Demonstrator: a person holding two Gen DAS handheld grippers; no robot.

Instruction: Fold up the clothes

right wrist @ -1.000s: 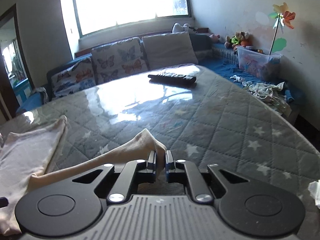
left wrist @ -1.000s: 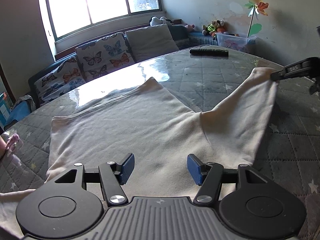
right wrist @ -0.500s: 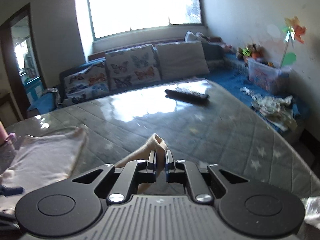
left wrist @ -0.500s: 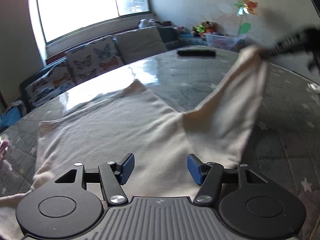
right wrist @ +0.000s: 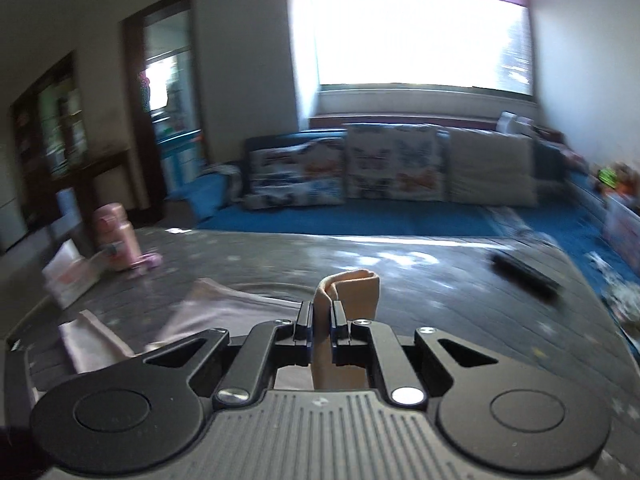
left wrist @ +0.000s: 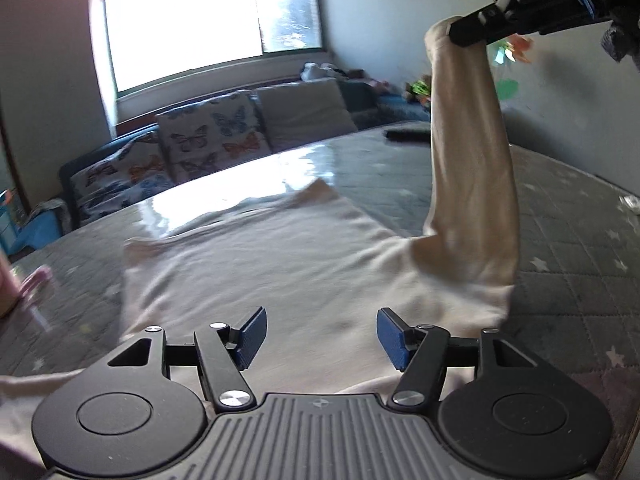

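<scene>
Daylight blows out the window (right wrist: 420,28), glares off the table (left wrist: 240,208), while motion blur and fisheye bending smear edges.

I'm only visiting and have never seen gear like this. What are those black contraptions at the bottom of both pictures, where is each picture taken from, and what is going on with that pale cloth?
No robot here: a person holds a hand tool in each hand, each with two jaws and a wide-angle camera that looks out along them. One picture comes from the left tool, the other from the right.

The left gripper hangs over a cream top spread on a grey quilted table. Its blue-padded jaws are opening, and nothing is pinched between them.

The right gripper has its jaws shut on the end of the sleeve. In the left tool's picture it shows at the upper right, with the sleeve raised well above the table, probably to fold it over the body.

Also on the table: a dark remote control and a pink bottle.
</scene>
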